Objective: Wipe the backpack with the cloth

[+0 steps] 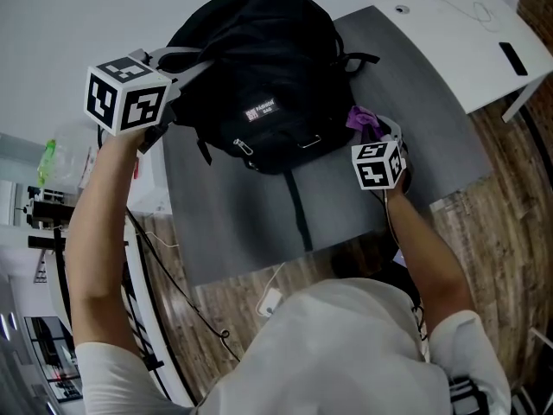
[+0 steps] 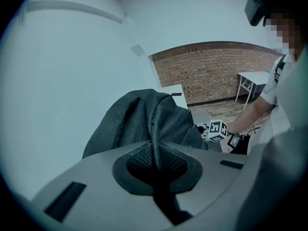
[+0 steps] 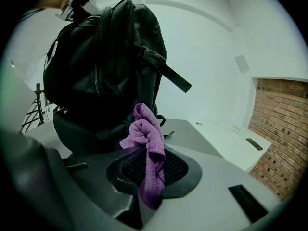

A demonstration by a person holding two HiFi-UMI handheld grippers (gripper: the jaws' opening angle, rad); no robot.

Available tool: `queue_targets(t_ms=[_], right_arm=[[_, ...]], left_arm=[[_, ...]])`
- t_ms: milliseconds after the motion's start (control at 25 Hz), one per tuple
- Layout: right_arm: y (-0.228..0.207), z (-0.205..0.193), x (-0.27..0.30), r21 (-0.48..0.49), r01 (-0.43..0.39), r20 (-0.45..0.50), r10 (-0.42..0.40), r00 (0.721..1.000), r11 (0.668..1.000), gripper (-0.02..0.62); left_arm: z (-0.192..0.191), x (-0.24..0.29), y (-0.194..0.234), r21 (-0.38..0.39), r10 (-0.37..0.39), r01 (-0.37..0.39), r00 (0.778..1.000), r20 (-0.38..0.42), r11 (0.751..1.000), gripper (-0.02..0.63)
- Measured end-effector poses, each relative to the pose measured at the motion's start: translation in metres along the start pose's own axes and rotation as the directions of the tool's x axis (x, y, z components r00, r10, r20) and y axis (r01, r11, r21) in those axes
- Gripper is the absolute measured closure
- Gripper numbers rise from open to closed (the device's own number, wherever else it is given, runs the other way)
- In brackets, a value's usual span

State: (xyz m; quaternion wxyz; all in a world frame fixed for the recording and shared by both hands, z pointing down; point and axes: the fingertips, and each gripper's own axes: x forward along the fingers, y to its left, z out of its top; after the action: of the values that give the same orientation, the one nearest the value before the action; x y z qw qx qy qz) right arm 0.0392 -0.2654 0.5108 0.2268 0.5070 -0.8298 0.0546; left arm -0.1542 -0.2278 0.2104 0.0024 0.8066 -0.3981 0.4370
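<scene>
The backpack (image 1: 259, 67) stands on the grey desk (image 1: 432, 119) just ahead of your left tool (image 2: 156, 165), which is clamped on its strap (image 2: 155, 129), while your right tool (image 3: 150, 174) pinches the purple cloth (image 3: 147, 138) close beside it.

Black fabric backpack (image 1: 259, 59) blocks the back of your grey tabletop (image 1: 251, 223); open surface in front and to its right lets you pass. White wall (image 1: 52, 24) close behind.

Lab/office rm: brick wall (image 2: 216, 71), white desk (image 1: 467, 41), wood floor (image 1: 497, 201).
</scene>
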Motion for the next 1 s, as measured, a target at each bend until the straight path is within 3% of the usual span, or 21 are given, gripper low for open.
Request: queue_targets(t_ms=[280, 680, 880, 1000], right_arm=[[0.016, -0.029, 0.0, -0.005, -0.04, -0.059, 0.04, 0.997, 0.999, 0.54], [0.1, -0.022, -0.014, -0.049, -0.207, -0.033, 0.205, 0.978, 0.977, 0.54], [0.156, -0.013, -0.033, -0.07, -0.326, 0.006, 0.328, 0.945, 0.943, 0.54], [0.201, -0.003, -0.041, -0.151, -0.42, 0.028, 0.429, 0.903, 0.895, 0.54]], left_arm=[[0.002, 0.015, 0.034, -0.034, -0.06, 0.058, 0.996, -0.072, 0.998, 0.592], [0.0, 0.029, 0.061, -0.047, -0.074, 0.069, 0.989, -0.125, 0.997, 0.591], [-0.003, 0.036, 0.069, -0.056, -0.072, 0.065, 0.989, -0.127, 0.996, 0.591], [-0.005, 0.04, 0.071, -0.053, -0.074, 0.067, 0.989, -0.13, 0.996, 0.591]])
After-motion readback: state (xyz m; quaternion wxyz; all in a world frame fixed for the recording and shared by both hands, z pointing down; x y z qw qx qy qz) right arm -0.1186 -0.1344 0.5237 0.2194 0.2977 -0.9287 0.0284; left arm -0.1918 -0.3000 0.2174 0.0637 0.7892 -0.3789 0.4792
